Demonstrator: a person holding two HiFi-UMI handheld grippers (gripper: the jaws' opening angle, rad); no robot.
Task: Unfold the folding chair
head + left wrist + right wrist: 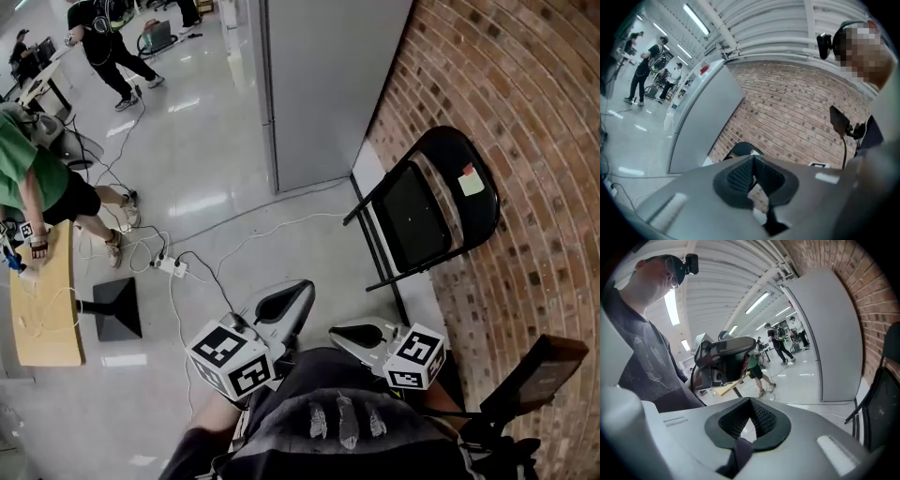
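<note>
Though left tool (281, 302) and right tool (361, 334) closed, empty: folding chair (422, 211) upright (seat roomward) against wall (525, 112).

A red brick wall (525, 112) ran along the right; a tall grey cabinet (328, 84) stood beside it; the pale floor (216, 159) was glossy and caught streaks of light; white cables (272, 225) trailed to a power strip (172, 266); a light wooden tabletop (47, 300) sat at the left, a black stand base (117, 307) near it; tube lights (696, 18) lined the ribbed ceiling (778, 28).
</note>
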